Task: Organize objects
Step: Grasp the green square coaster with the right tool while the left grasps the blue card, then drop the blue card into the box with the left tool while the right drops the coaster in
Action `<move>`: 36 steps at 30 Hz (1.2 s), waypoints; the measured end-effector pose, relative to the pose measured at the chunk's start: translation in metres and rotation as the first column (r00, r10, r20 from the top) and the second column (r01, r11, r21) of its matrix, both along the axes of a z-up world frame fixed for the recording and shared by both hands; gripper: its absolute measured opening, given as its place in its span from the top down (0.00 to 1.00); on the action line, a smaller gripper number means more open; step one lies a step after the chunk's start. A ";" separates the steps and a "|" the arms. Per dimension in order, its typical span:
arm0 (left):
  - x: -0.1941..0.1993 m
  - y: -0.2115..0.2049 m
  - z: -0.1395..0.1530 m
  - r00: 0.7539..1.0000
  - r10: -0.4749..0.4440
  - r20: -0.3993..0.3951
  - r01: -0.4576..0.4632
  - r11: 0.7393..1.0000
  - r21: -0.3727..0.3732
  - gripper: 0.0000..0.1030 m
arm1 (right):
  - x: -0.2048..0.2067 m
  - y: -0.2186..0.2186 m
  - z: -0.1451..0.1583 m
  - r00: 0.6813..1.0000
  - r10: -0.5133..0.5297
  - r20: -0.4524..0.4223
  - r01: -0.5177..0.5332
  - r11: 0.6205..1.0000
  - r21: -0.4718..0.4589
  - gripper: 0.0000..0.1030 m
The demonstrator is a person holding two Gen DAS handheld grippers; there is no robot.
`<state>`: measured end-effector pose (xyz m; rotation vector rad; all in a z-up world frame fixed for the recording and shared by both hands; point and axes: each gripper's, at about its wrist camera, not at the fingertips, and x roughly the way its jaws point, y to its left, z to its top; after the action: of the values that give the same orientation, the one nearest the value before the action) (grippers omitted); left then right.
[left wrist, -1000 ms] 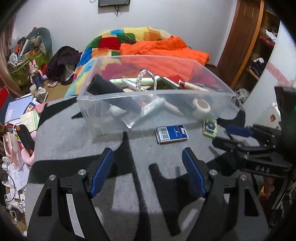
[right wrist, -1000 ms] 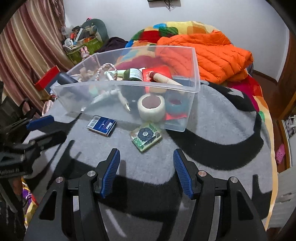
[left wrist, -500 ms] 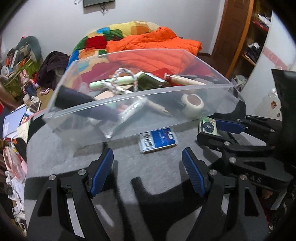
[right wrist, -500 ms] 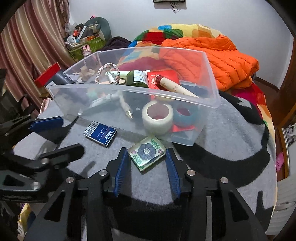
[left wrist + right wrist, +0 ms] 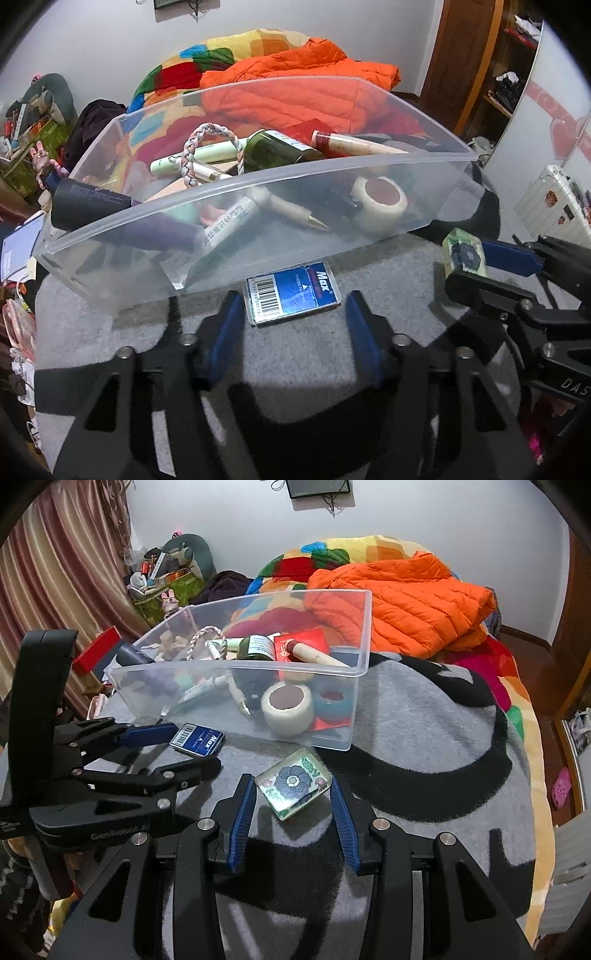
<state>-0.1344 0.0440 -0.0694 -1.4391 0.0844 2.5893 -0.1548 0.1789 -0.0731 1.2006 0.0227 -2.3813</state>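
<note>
On the grey and black patterned blanket [image 5: 424, 716] covering the bed, the clear rectangular plastic bin [image 5: 332, 672] stood toward the far side, with an orange quilted jacket [image 5: 406, 602] heaped beyond its far right corner. Inside the bin, from left to right, lay a dark cylindrical tube [image 5: 92, 201], a braided pastel cord loop [image 5: 210, 147], a dark green bottle with a white label [image 5: 277, 147], a cream pen-shaped stick with a red end [image 5: 354, 142] propped on the right rim, and a roll of white tape [image 5: 380, 205] against the near wall, with a teal ring [image 5: 332, 703] just beside it. The left gripper [image 5: 291, 314] was low over the blanket at the bin's near wall; its jaws had just been closing, and the flat blue rectangular box marked "Max" [image 5: 293, 293] lay between the blue pads, which flanked its short ends; whether they pressed on it could not be told. To the right, the right gripper [image 5: 293, 797] had its jaws narrowed around the square glass-topped tile with a blue flower design [image 5: 293, 782], which sat tilted above the blanket near the bin's near right corner, clasped by opposite corners between the pads.
</note>
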 end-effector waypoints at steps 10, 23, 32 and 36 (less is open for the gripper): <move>0.021 -0.016 0.010 0.999 0.035 -0.018 -0.033 0.993 0.116 0.54 | 0.009 -0.005 0.010 1.000 0.014 -0.020 -0.014 1.000 -0.017 0.63; 0.056 -0.035 0.060 0.985 0.080 -0.153 -0.054 0.984 0.168 0.54 | 0.009 -0.008 0.037 0.997 0.010 -0.078 -0.014 0.998 -0.060 0.63; 0.040 -0.045 0.088 0.969 0.101 -0.224 -0.062 0.983 0.174 0.54 | -0.008 -0.017 0.067 0.987 0.005 -0.161 -0.014 0.998 -0.058 0.63; 0.027 -0.047 0.092 0.967 0.105 -0.232 -0.064 0.982 0.175 0.54 | -0.018 -0.024 0.072 0.984 0.005 -0.179 -0.014 0.999 -0.049 0.63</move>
<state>-0.1078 -0.0030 0.0229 -1.0915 -0.1623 2.7535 -0.1732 0.1553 -0.0010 0.9583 0.0261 -2.4592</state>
